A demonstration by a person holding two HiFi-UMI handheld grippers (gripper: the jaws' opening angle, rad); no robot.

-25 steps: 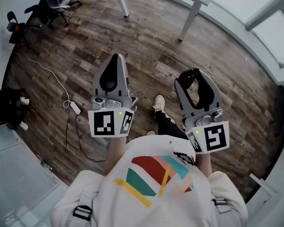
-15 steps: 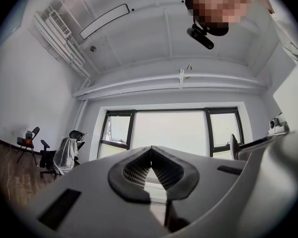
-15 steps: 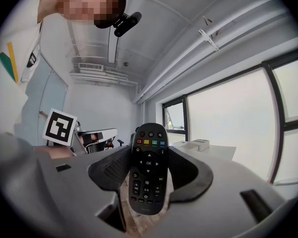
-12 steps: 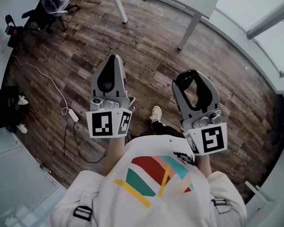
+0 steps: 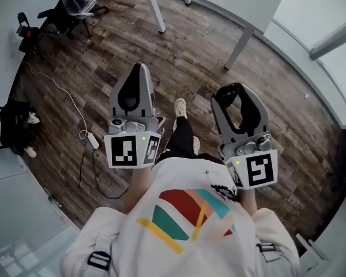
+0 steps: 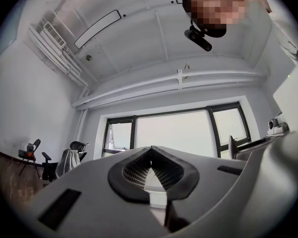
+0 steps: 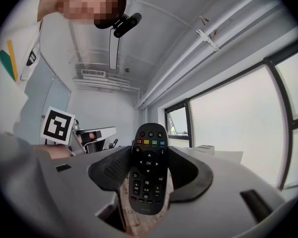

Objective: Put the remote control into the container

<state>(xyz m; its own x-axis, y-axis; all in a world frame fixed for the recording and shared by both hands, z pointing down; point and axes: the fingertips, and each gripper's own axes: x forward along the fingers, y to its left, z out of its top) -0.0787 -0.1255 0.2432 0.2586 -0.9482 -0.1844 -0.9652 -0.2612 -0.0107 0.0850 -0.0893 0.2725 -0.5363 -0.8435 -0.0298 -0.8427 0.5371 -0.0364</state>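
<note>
A black remote control point(image 7: 148, 170) with coloured buttons stands upright between the pads of my right gripper point(image 7: 149, 158), which is shut on it. In the head view the right gripper point(image 5: 236, 90) is held up at chest height, with the dark remote point(image 5: 240, 100) between its jaws. My left gripper point(image 5: 140, 69) is held up beside it, pointing the same way. In the left gripper view the left gripper point(image 6: 150, 155) has its pads meeting, with nothing between them. No container shows in any view.
Below is a wood floor with the person's shoe point(image 5: 180, 107) stepping forward. White table legs point(image 5: 154, 7) stand at the top. A black chair with a bag point(image 5: 66, 4) is at top left. A cable with a power strip point(image 5: 92, 141) lies on the left.
The person's leg and shoe have stepped forward and the floor has shifted in view. Both grippers keep their pose, and the remote stays in the right one.
</note>
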